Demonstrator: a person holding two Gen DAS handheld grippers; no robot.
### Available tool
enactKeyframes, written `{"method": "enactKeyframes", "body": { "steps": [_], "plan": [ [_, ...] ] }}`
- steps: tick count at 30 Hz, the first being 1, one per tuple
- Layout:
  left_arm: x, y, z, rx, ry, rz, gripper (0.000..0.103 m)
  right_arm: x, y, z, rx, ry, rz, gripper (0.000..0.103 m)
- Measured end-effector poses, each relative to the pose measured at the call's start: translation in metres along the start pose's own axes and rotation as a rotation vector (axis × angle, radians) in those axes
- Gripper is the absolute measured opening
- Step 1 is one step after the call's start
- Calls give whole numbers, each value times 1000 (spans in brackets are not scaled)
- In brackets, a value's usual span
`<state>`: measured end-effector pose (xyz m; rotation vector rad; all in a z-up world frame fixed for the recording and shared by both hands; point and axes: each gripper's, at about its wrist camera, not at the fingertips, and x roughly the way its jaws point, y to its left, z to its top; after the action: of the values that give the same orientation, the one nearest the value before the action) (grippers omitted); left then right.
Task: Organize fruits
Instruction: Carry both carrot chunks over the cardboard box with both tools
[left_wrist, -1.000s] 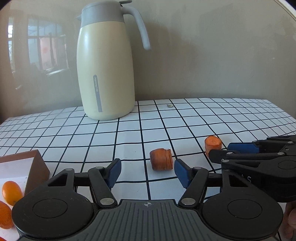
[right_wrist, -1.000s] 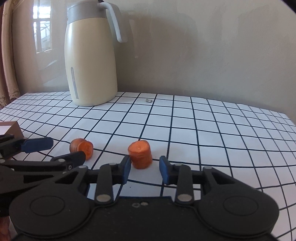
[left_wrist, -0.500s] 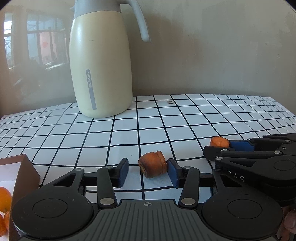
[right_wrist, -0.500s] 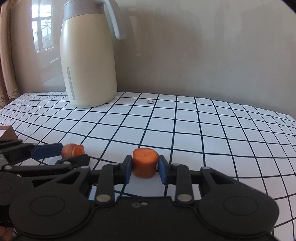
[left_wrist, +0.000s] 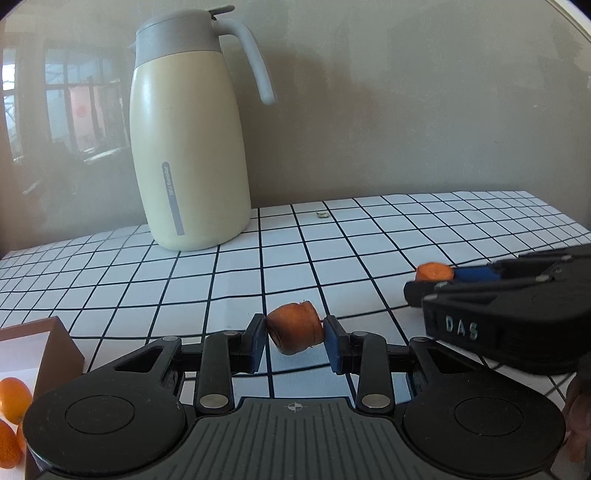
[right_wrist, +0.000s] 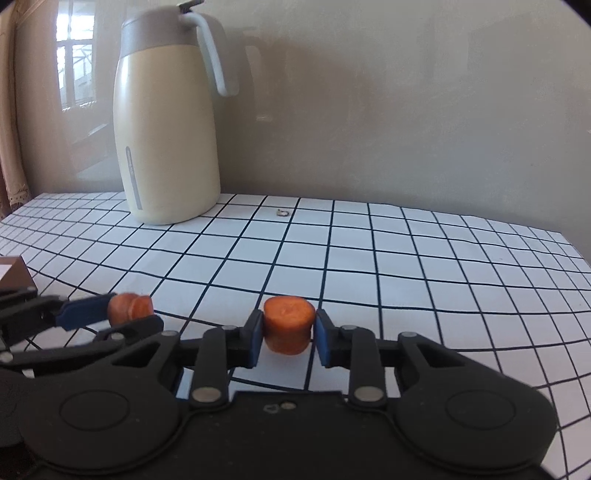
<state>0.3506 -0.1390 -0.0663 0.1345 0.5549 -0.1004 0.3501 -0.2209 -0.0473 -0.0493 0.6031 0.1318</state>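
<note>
Orange kumquats (left_wrist: 13, 400) cut off; right tool (right_wrist: 288, 334) half-hides its carrot chunk (right_wrist: 287, 328).

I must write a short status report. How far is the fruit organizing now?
Done: some small orange fruits already lie in the brown box. In hand: the left gripper clamps one carrot chunk, and the right gripper clamps another carrot piece. Left: neither piece has reached the box yet.

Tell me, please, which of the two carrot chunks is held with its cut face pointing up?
The carrot chunk in the right gripper: that upright chunk shows its flat cut face on top. The left gripper holds its tilted chunk sideways.
</note>
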Motion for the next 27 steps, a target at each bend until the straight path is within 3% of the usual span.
{"method": "enactKeyframes", "body": {
  "steps": [27],
  "plan": [
    [-104, 13, -28, 46, -77, -1, 34, -104, 25, -26, -33, -76, -42, 21]
  ]
}}
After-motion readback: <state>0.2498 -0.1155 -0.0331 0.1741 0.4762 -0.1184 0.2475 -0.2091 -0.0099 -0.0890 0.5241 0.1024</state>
